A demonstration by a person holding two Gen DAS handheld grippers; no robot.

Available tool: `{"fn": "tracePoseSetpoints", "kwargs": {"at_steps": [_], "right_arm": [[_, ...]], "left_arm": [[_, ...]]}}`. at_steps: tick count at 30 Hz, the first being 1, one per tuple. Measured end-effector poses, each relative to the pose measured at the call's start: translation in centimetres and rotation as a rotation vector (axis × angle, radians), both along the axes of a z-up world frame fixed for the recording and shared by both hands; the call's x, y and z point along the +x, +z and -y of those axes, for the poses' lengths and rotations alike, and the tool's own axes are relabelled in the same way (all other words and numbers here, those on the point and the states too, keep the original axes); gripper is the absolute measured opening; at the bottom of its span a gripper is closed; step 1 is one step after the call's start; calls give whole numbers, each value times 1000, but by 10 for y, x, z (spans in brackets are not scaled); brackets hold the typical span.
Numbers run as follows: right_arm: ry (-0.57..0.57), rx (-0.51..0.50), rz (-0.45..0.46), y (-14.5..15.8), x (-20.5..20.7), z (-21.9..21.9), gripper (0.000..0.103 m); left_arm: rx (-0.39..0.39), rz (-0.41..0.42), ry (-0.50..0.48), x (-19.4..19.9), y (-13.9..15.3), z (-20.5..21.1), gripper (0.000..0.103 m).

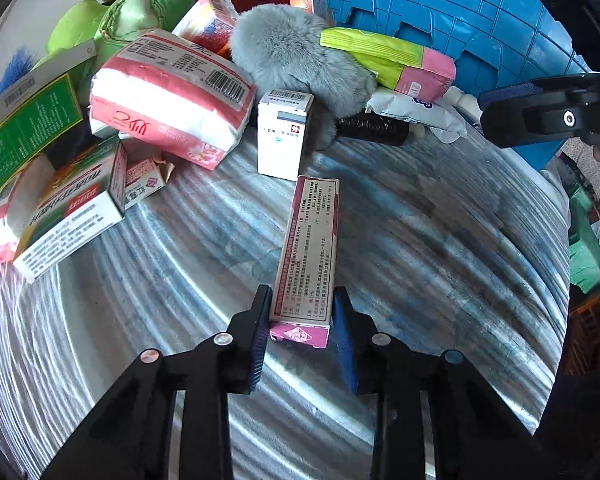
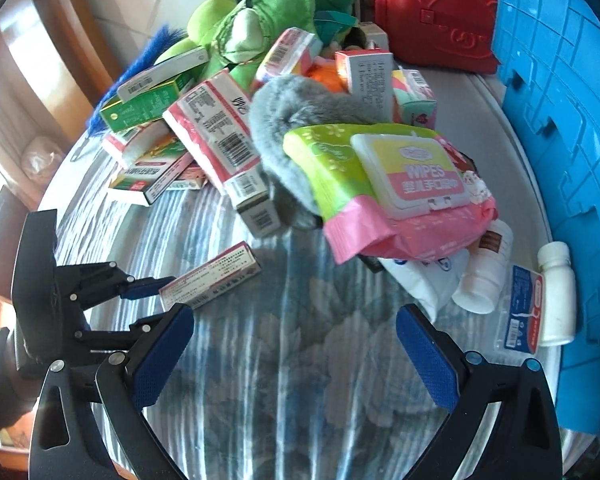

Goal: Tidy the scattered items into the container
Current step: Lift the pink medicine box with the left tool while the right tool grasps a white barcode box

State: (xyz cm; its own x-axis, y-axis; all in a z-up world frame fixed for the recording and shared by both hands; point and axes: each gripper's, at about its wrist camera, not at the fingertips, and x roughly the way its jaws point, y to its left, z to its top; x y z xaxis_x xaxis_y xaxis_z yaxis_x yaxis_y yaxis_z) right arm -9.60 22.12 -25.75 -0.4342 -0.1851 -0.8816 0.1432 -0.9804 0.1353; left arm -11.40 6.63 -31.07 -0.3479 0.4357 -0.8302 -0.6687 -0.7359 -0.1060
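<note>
- The left claw (image 1: 302,320) is closing its two blue pads on the near end of the long pink box (image 1: 310,248), which is running straight ahead of it along the fingers; gripping the narrow sides is giving the pads flat faces to press on.
- From the right wrist view, the same pink box (image 2: 210,276) is sitting between those fingers, low over the striped cloth (image 2: 280,360), and I cannot tell whether it is lifted or lying there.
- The right claw (image 2: 296,360) is standing wide open and holding nothing, with bare cloth between its pads, probably waiting for its own pick.
- Ahead of it and slightly right, the wipes pack (image 2: 400,192) is resting on the heap, partly over the grey fluffy toy (image 2: 296,120).
- Far to its right, the blue container (image 2: 560,140) is standing on the cloth's edge, with a white bottle (image 2: 556,292) lying just beside its wall.
- The pink box is likely heading there next, across the open claw's front.
</note>
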Motion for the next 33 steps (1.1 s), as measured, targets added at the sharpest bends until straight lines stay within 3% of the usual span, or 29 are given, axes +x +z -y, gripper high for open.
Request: {"fn": "tracePoseSetpoints", "kwargs": {"at_steps": [6, 11, 12, 14, 22, 29, 33], "right_arm": [[64, -12, -20, -18, -11, 29, 102], [92, -24, -77, -30, -28, 45, 92], [90, -19, -87, -33, -31, 48, 90], [82, -8, -107, -40, -39, 52, 77], [-14, 67, -134, -62, -66, 61, 74], [-87, 70, -140, -67, -84, 59, 40], [-92, 68, -136, -66, -88, 56, 40]], "left_arm": [[1, 8, 81, 12, 0, 32, 30], [13, 2, 133, 20, 1, 61, 30], [16, 1, 142, 20, 1, 62, 30], [24, 3, 156, 21, 0, 65, 30], [41, 4, 162, 24, -2, 80, 30], [49, 3, 175, 19, -2, 82, 30], [49, 2, 174, 17, -2, 83, 30]]}}
